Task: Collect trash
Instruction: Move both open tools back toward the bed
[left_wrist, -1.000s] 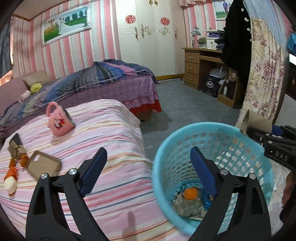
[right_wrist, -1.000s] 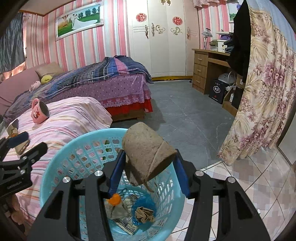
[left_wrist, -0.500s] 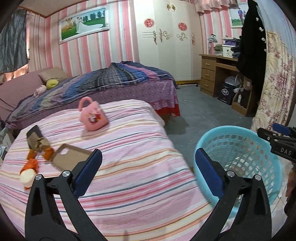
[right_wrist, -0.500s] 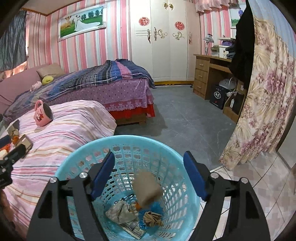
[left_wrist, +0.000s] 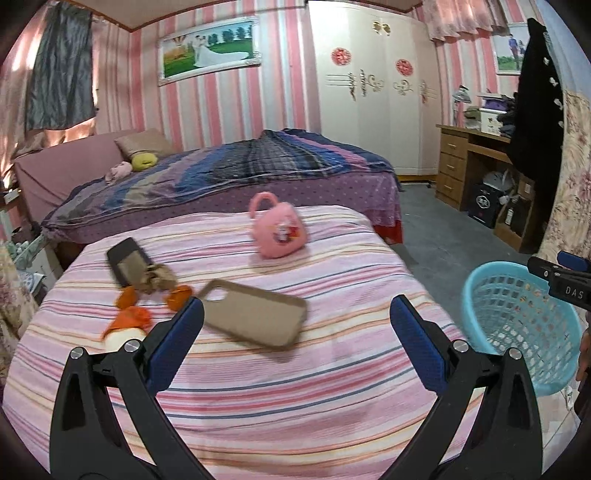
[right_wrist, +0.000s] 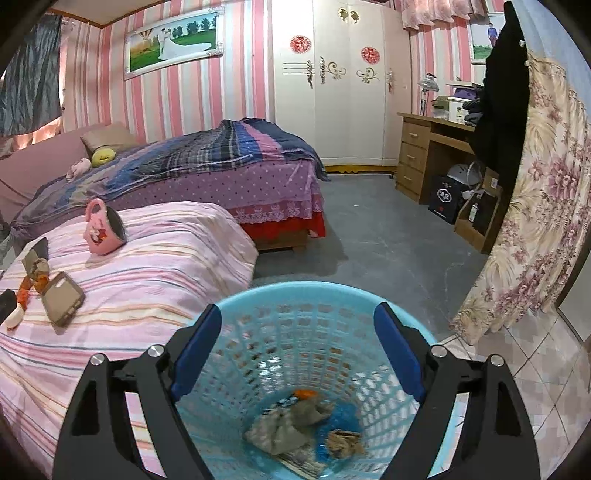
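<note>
Home bedroom: beds (left_wrist: 229, 184), wardrobe (left_wrist: 373, 85).

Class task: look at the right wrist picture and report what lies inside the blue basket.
Inside the blue basket, at the bottom: crumpled greyish paper, an orange scrap, a blue wrapper, a small brown crumpled piece and flat printed paper underneath. Anything beneath this pile is covered.

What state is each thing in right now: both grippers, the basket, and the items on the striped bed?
Left gripper: open, empty, over the striped bed.
Right gripper: jaws opening, nothing between them, above the basket.
Blue basket: upright on the floor, trash in its bottom.
Crumpled trash: lying inside the basket.
Pink mug: tipped on its side.
Phone case: lying flat, hollow side up.
Orange peel scraps: loose on the bed.
</note>
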